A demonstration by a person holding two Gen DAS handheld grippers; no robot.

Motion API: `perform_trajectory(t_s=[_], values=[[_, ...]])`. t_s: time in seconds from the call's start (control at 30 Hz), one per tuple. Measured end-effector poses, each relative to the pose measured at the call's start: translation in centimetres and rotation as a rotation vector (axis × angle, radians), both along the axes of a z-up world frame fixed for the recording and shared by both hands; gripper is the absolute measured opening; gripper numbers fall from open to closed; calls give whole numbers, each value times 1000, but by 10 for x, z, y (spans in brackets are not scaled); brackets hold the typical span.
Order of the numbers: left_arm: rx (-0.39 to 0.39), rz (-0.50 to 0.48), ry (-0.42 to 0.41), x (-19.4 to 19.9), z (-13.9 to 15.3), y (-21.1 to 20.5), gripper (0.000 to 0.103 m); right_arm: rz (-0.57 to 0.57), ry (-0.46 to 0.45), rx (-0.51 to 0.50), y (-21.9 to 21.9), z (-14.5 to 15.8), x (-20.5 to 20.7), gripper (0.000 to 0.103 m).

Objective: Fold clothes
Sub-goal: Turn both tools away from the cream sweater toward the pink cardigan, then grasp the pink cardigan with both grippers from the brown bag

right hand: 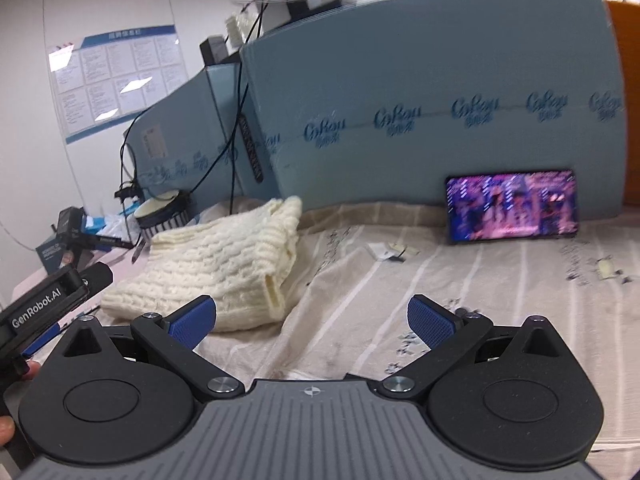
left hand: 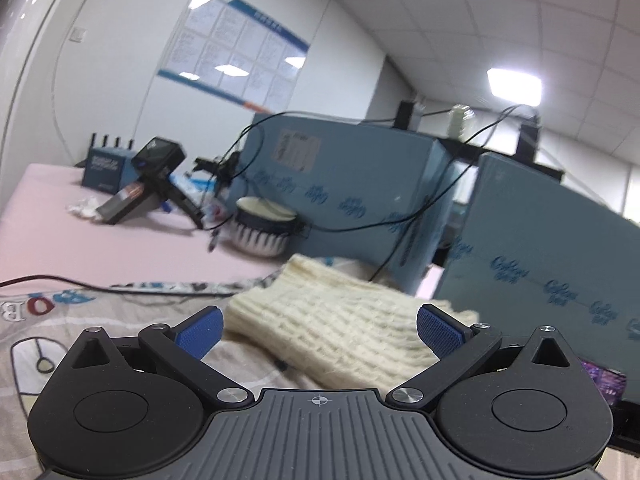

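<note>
Blue foam panels (right hand: 420, 128) back the worktop (right hand: 460, 300), which we see covered by a beige striped sheet, and on that sheet the cream knitted sweater (right hand: 224, 264) lies folded in a thick bundle toward the left, near a striped bowl (right hand: 164, 216). Further right, well apart from the sweater, a phone (right hand: 512, 206) with a lit screen leans against the panel. We record both tools as released and holding nothing: the left hand-held gripper (left hand: 318, 330) hovers just before the sweater's near edge, the right hand-held gripper (right hand: 312, 320) over bare sheet just beside it.
</note>
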State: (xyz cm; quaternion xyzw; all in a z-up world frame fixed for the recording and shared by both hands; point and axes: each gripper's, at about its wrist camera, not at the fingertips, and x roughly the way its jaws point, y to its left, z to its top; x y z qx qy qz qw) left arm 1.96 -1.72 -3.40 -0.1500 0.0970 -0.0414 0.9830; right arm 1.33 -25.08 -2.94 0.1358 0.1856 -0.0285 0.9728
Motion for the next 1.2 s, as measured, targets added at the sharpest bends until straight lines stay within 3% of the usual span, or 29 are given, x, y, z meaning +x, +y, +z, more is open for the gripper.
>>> perform_trajectory(t_s=[0.23,0.4,0.6,0.77,0.97,1.03,1.2], values=[[-14,-152,-72,-19,15,-9,103,-62,-34,-10,-13,18,-47,103],[35,-177,-90,-44,28,-22,103,-122,-65,-10,-27,27,-89,103],[46,-295,-156,-77,42,-36,103,-182,-110,-13,-44,34,-140,103],[93,-407,-277,-99,54,-58,103,-217,-151,8,-64,43,-177,103],[199,-575,-348,-104,58,-90,103,-305,-199,-47,-93,51,-218,103],[210,-646,-355,-105,54,-100,103,-344,-214,-74,-104,50,-232,103],[309,-763,-268,-109,44,-134,103,-465,-197,-73,-139,43,-261,103]])
